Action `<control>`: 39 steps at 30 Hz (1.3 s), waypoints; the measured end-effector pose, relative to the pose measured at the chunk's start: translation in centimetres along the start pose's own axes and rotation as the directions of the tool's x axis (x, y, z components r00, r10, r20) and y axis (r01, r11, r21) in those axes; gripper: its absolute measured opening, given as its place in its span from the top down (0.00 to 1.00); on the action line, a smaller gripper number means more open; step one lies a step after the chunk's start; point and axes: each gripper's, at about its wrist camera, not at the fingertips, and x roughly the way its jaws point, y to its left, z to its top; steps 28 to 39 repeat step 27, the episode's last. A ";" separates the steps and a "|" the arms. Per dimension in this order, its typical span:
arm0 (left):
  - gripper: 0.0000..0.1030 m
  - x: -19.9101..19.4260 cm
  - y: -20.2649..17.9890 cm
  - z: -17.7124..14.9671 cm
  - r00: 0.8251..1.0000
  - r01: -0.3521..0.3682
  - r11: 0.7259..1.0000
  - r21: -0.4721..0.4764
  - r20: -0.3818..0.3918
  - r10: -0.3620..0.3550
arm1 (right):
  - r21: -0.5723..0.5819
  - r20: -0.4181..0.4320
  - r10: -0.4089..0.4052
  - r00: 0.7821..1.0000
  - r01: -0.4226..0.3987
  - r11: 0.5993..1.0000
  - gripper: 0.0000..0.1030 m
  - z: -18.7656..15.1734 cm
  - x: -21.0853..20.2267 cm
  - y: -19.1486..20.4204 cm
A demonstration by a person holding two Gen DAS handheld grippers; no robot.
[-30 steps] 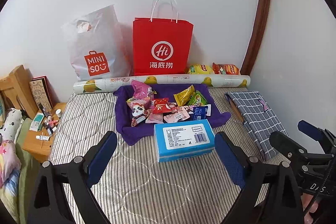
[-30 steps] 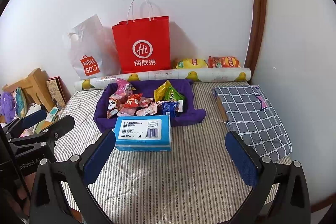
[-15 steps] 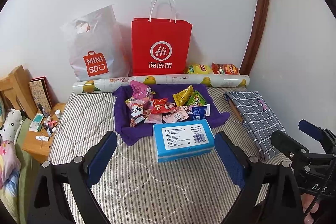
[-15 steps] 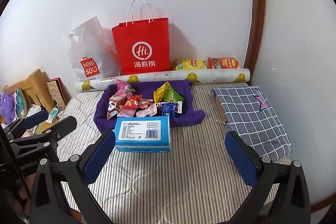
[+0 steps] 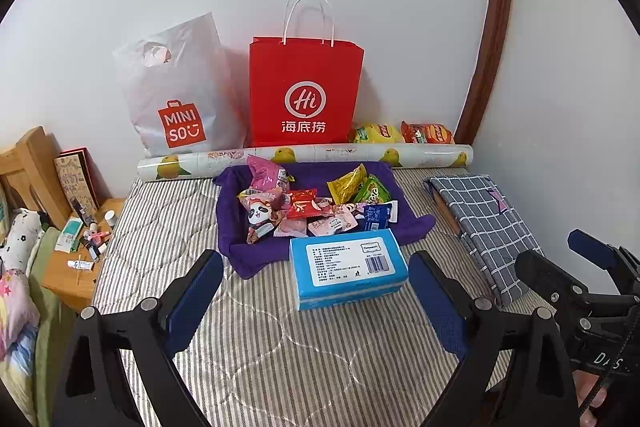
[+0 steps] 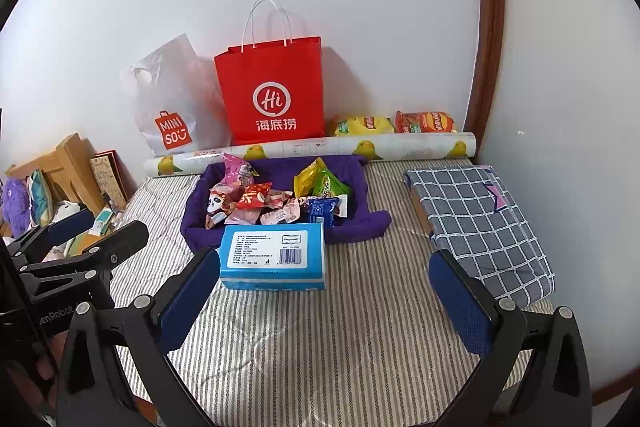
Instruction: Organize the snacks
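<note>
A: Left view?
B: Snacks [image 5: 316,205] lie heaped on a purple cloth [image 5: 236,247] on the striped mattress [image 5: 280,359] (pink, red, yellow, green and blue wrappers). A blue box [image 5: 346,267] sits just in front. The left gripper [image 5: 316,301] gapes wide, empty.
A: Right view?
B: The snacks [image 6: 276,201] lie beyond the box [image 6: 274,255]; a checked bundle [image 6: 476,227] lies to the right, a red bag [image 6: 272,91] stands behind. The right gripper [image 6: 324,303] is spread, empty.

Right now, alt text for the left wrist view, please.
Open left gripper hangs over a striped mattress, facing a blue box. Behind it, snacks lie on a purple cloth; two bags lean on the wall.
</note>
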 end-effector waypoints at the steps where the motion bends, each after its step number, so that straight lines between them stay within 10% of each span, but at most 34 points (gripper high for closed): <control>1: 0.09 0.0 0.0 0.0 1.000 -0.001 1.000 0.000 0.001 0.001 | 0.000 0.001 0.000 1.000 0.000 1.000 0.00 0.0 0.0 0.0; 39: 0.09 -0.4 0.3 0.0 1.000 0.007 1.000 -0.005 0.013 -0.007 | -0.014 0.004 0.005 1.000 -0.005 1.000 0.00 -0.1 -0.3 0.8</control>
